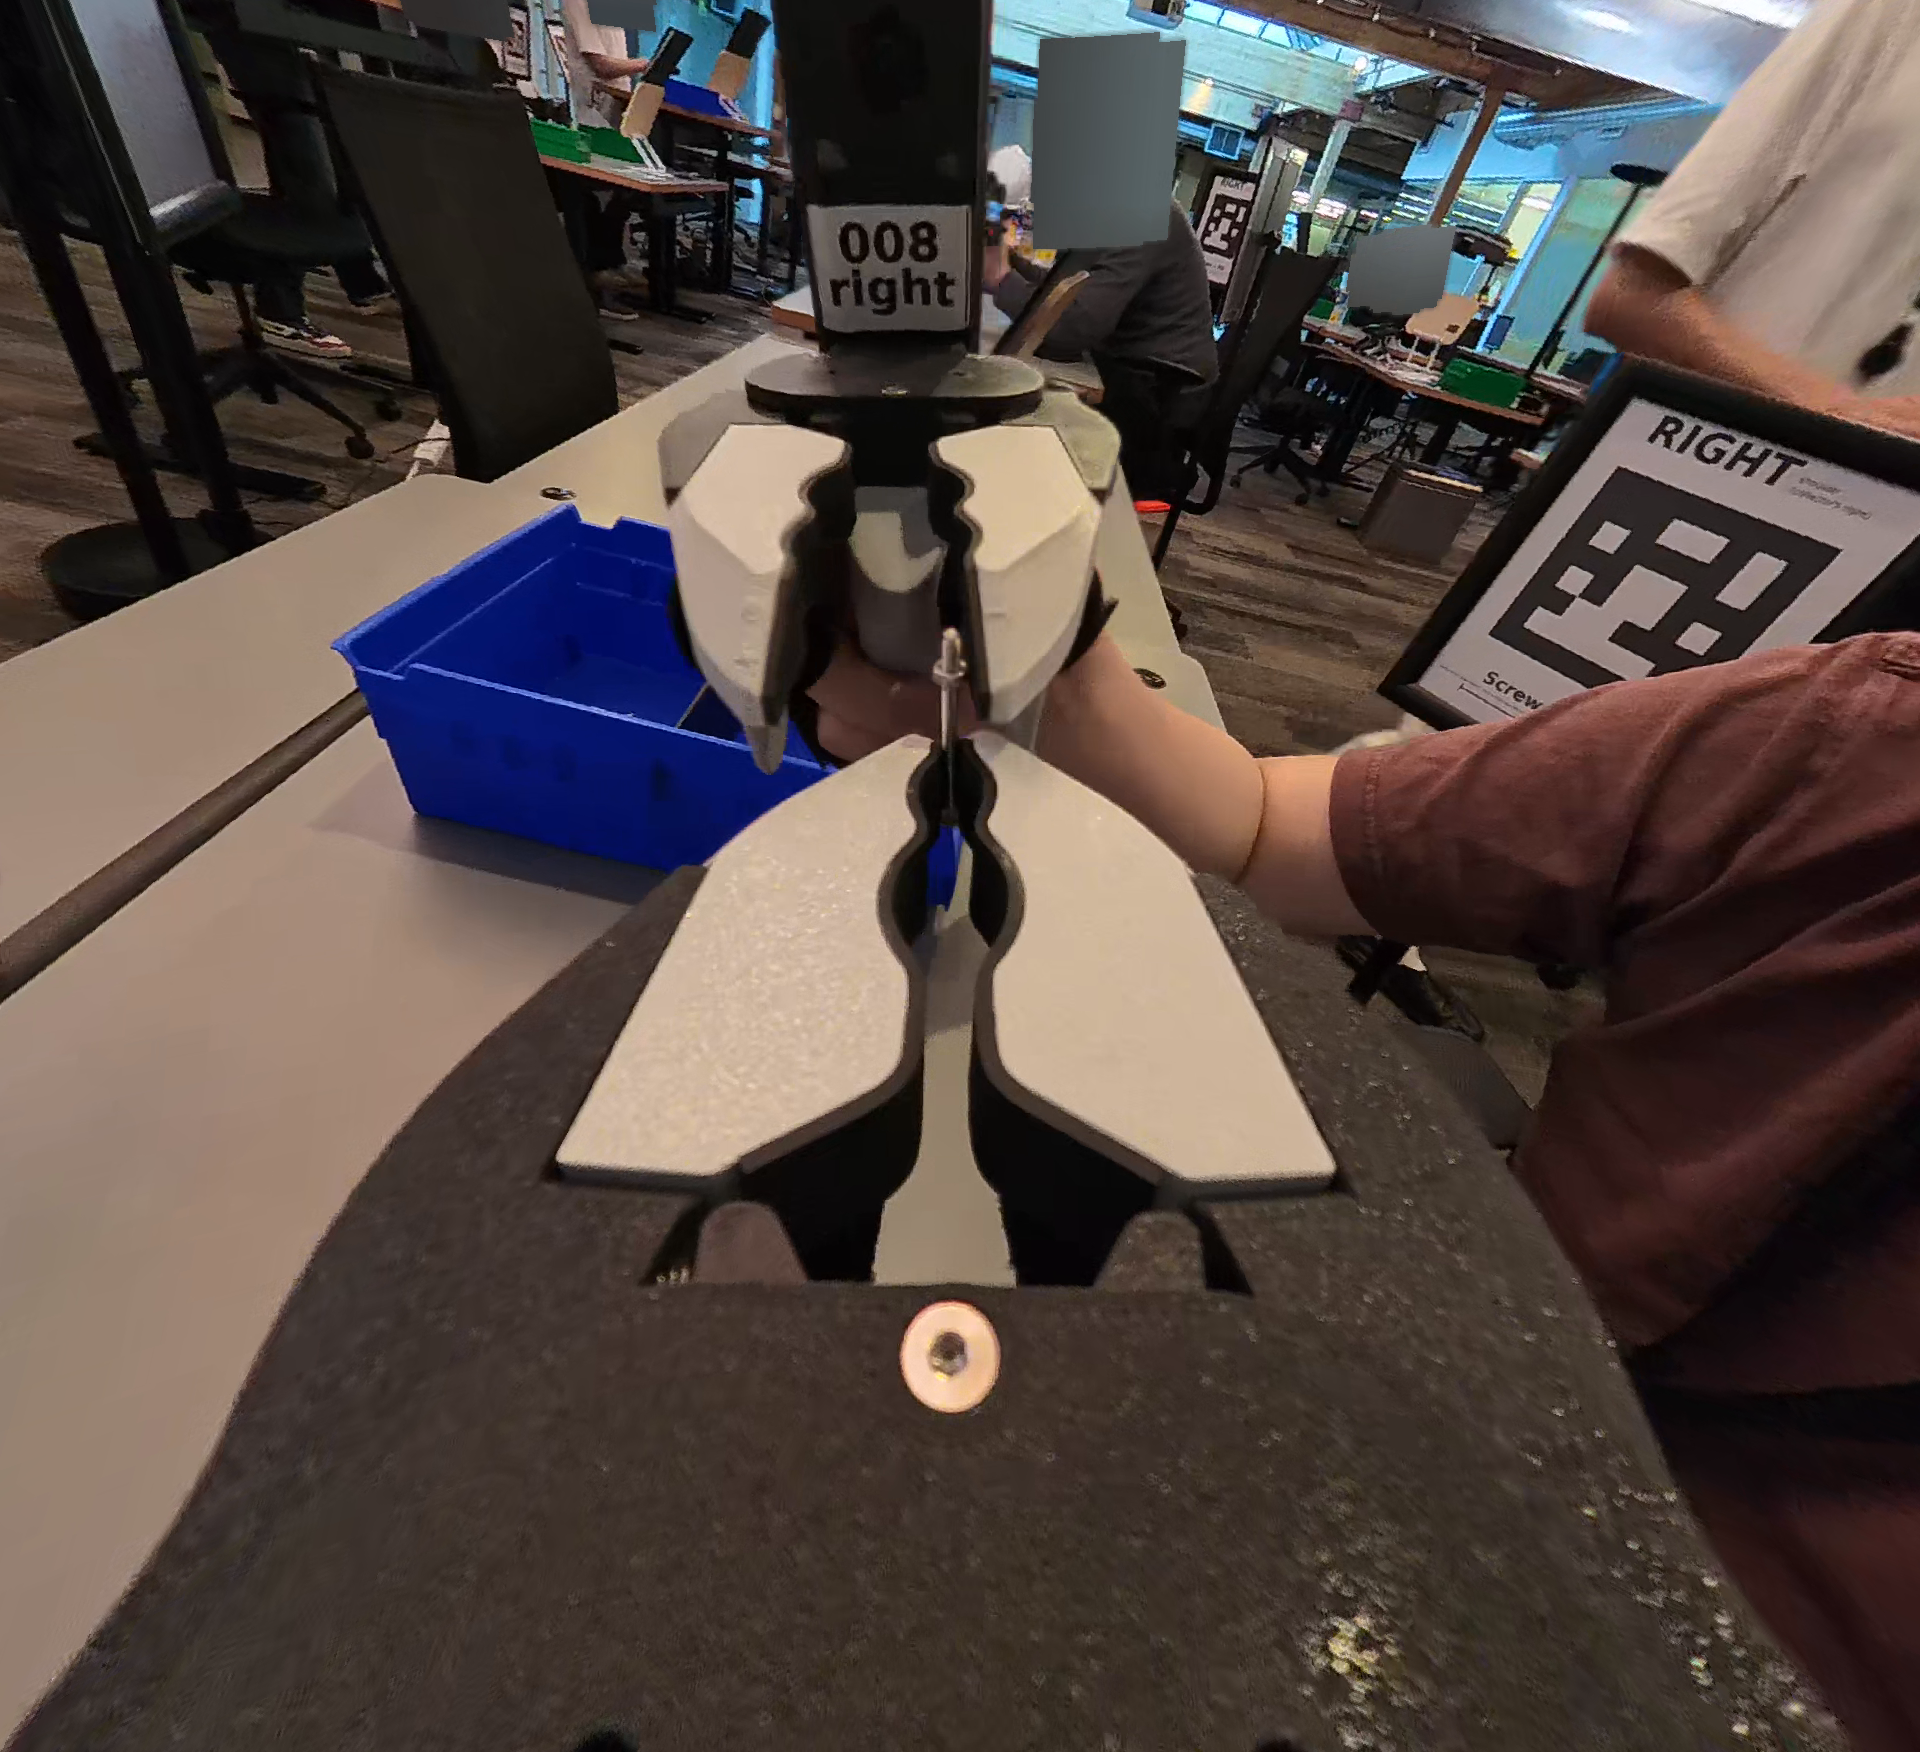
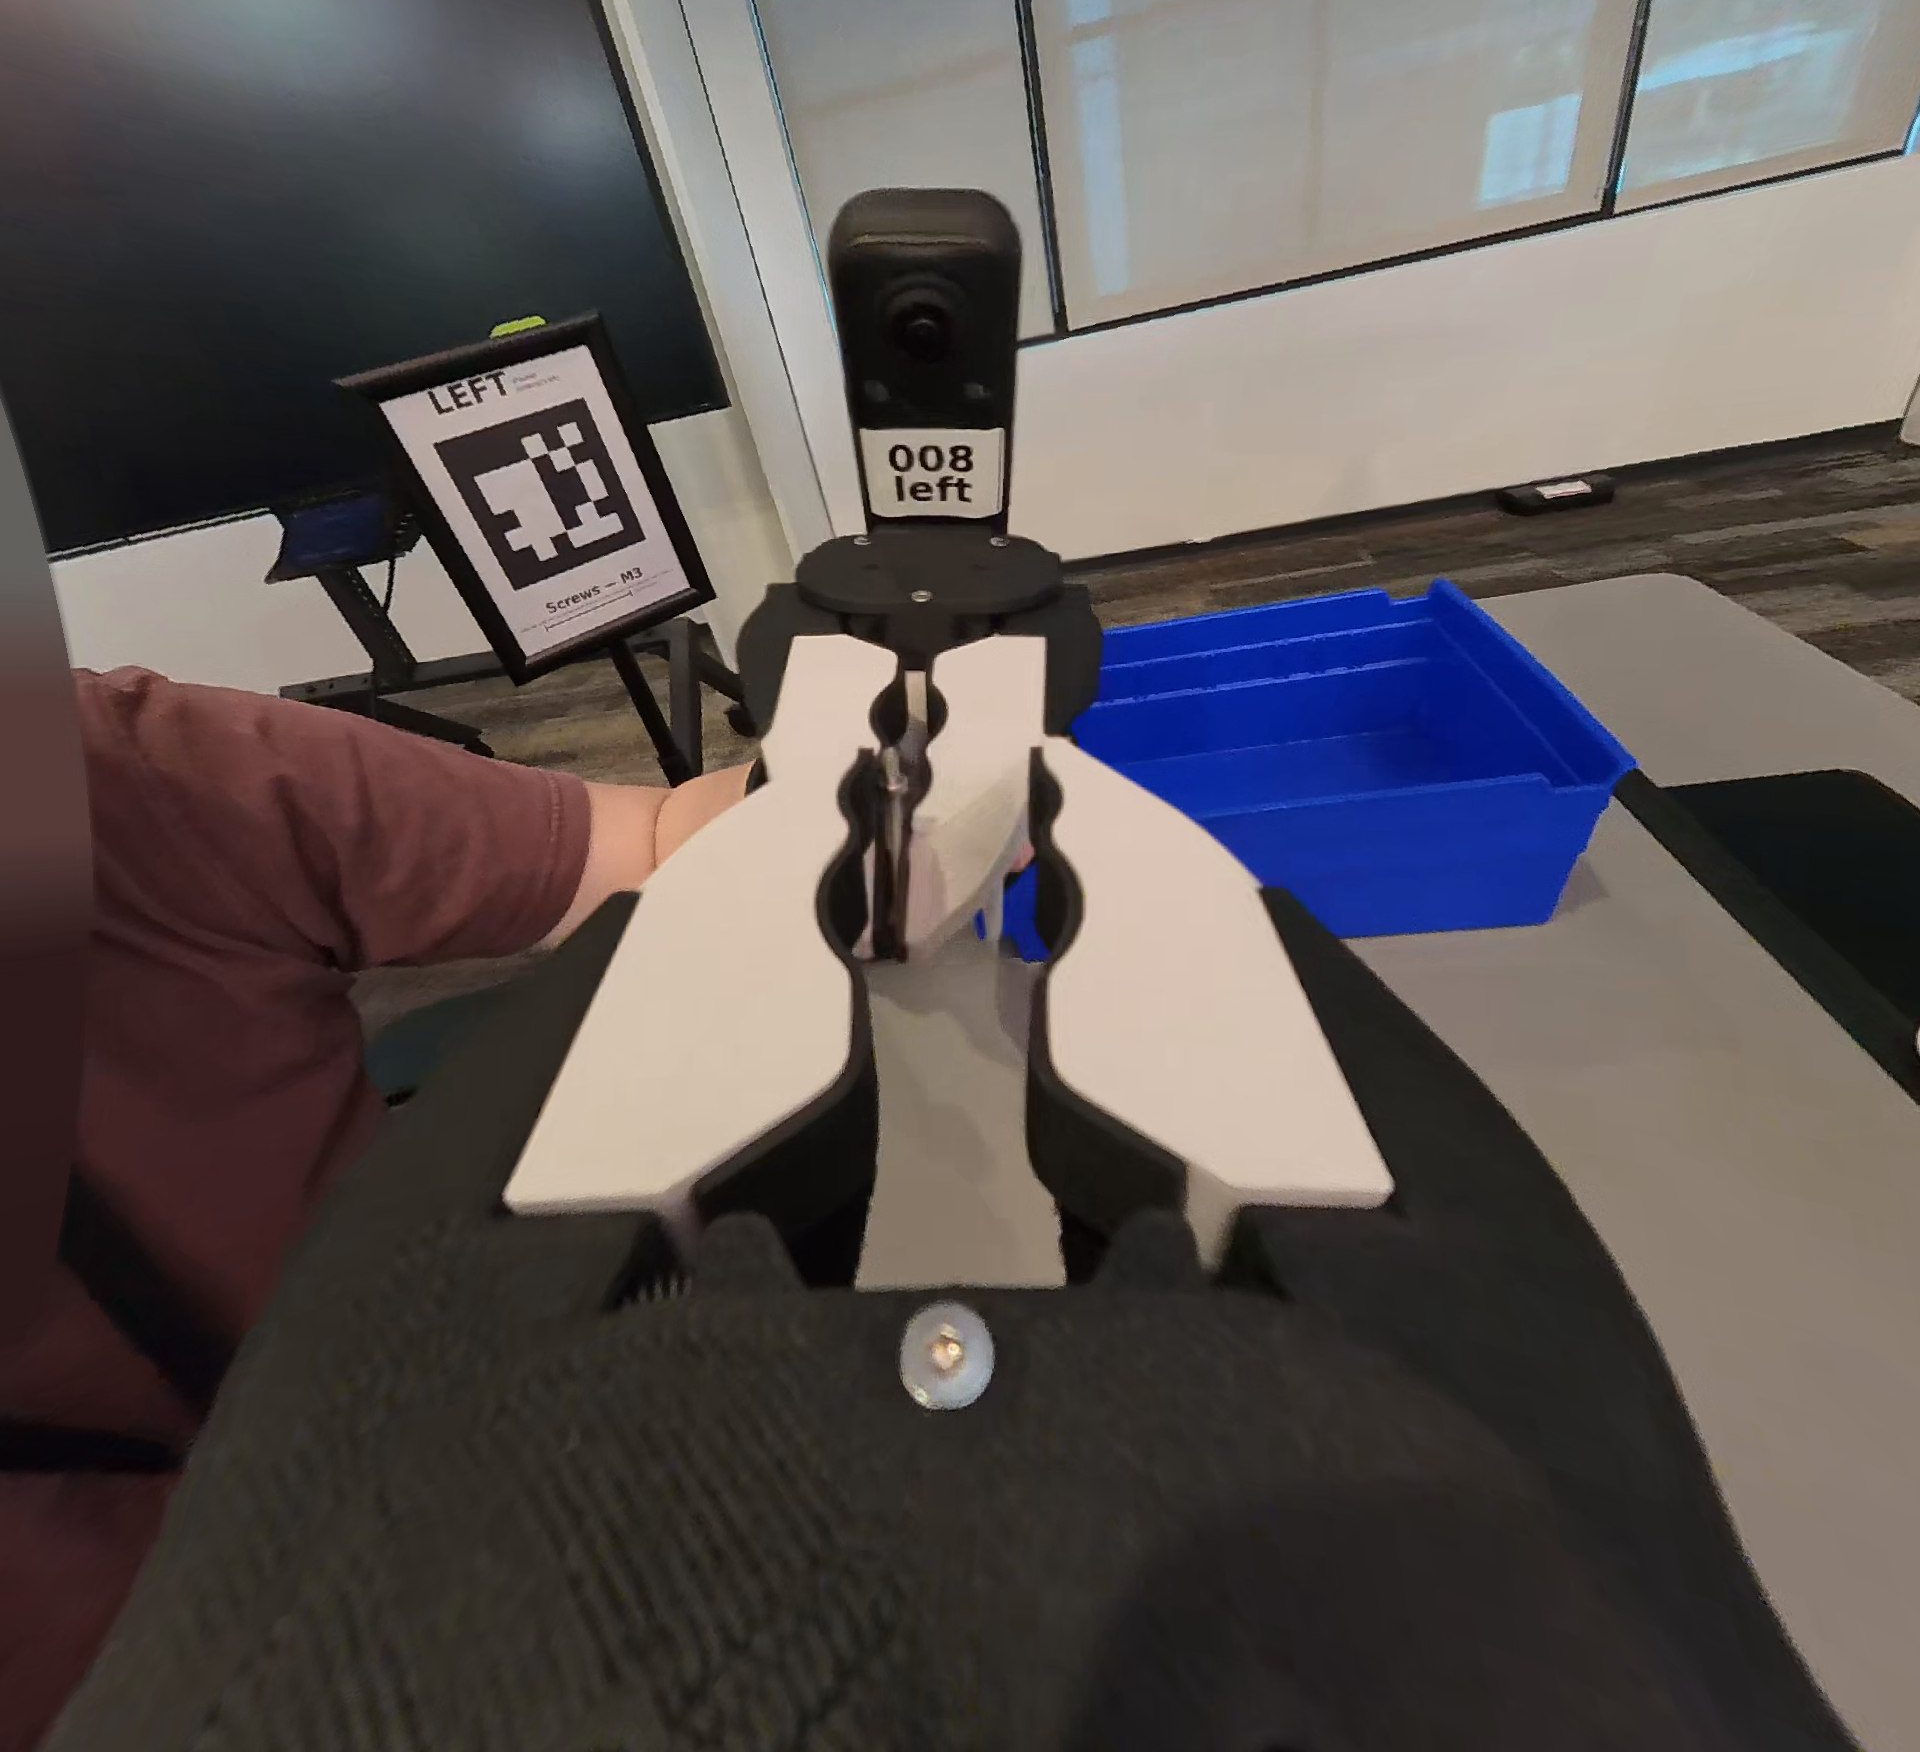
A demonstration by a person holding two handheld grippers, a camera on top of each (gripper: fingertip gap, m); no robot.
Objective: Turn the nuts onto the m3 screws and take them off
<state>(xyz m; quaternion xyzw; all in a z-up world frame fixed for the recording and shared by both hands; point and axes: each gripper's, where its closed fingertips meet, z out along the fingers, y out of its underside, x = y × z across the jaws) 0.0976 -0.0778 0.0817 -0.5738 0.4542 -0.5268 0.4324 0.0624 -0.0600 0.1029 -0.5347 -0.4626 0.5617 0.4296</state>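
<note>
blue bin (image 1: 540,705), grey table (image 1: 156,767)

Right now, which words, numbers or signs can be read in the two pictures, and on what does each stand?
I do not repeat writing; these things bear it.
White label, left wrist view: bold, legible.
White label, right wrist view: bold, legible.
Framed sign: large print legible, small print blurred.
Framed sign: likewise.

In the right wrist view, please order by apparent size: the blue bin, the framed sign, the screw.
1. blue bin
2. framed sign; it stands farther away, so its true size is unsure.
3. screw, far smallest.
</note>
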